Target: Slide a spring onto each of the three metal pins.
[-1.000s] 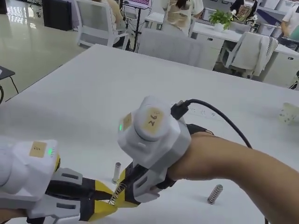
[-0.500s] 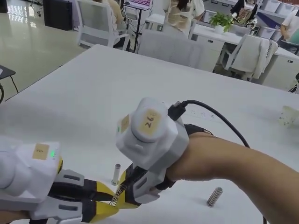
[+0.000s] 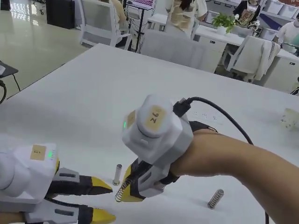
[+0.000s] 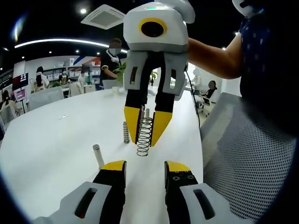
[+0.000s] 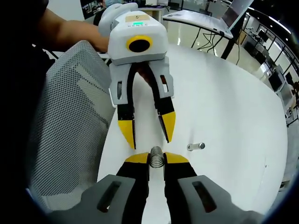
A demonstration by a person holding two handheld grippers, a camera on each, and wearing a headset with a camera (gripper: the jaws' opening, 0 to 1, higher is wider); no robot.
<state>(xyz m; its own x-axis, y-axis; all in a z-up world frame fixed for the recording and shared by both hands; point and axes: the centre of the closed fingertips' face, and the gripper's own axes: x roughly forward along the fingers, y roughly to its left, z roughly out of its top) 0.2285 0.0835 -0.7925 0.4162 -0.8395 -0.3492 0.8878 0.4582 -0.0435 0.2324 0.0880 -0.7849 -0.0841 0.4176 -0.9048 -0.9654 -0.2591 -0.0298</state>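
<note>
While the left gripper (image 3: 106, 200) gapes, the right gripper (image 3: 128, 192), stickered "26", pinches a spring (image 4: 145, 135).

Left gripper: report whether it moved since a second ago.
Yes: beside the standing pin, the left gripper has spread its jaws and drawn slightly back, leftward, off the spring the right gripper holds.

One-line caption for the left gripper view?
Right gripper clamps a spring opposite the open left gripper, a bare pin nearby.
</note>
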